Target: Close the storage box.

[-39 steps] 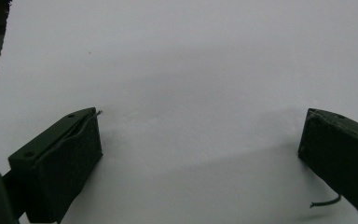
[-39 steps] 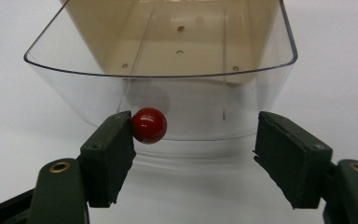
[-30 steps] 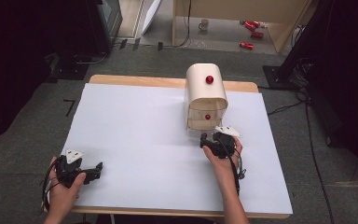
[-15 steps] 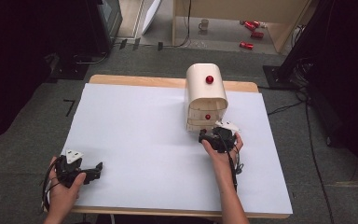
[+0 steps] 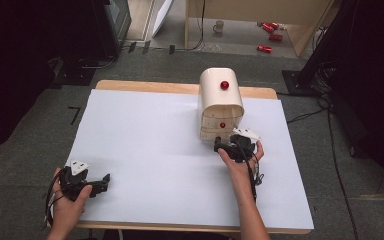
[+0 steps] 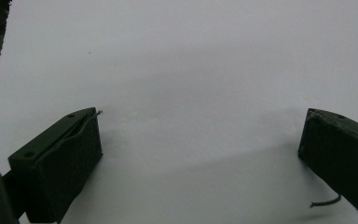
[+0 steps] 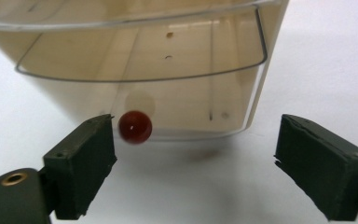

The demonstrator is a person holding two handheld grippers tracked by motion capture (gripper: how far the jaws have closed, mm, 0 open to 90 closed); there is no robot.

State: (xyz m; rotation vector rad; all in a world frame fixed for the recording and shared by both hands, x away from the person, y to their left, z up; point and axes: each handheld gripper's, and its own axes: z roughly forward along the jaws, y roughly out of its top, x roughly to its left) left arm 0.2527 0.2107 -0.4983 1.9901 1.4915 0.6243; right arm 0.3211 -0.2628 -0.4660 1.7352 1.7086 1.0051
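A: Item one, the small drawer cabinet (image 5: 221, 102). We log it standing at the far side of the white table (image 5: 145, 145), right of centre, with a red knob on its rounded top (image 5: 224, 85) and another on a lower drawer (image 5: 222, 125).

B: Item two, the bottom drawer (image 7: 140, 79). In the right gripper view we see it as a clear, tinted tray pulled out toward us, and we see nothing inside it. Its red knob (image 7: 135, 127) sits on the front wall, low and left of the middle.

A: Item three, the right gripper (image 5: 228, 146). We enter it as unclenched, grasping nothing. Its jaws have just been opening, and only the knob stands between them, just beside the left jaw, with a wide gap over to the right one.

B: Relation of note: the knob lies straight ahead of that tool and off-centre toward its left jaw. The drawer's long front runs across the jaws, so we judge that any push or re-grip wants a small shift leftward first.

A: Item four, the left gripper (image 5: 97, 184). We list it spread wide over bare table at the near left corner, holding nothing.

B: It lies well apart from the cabinet. The right hand is by far the nearer.
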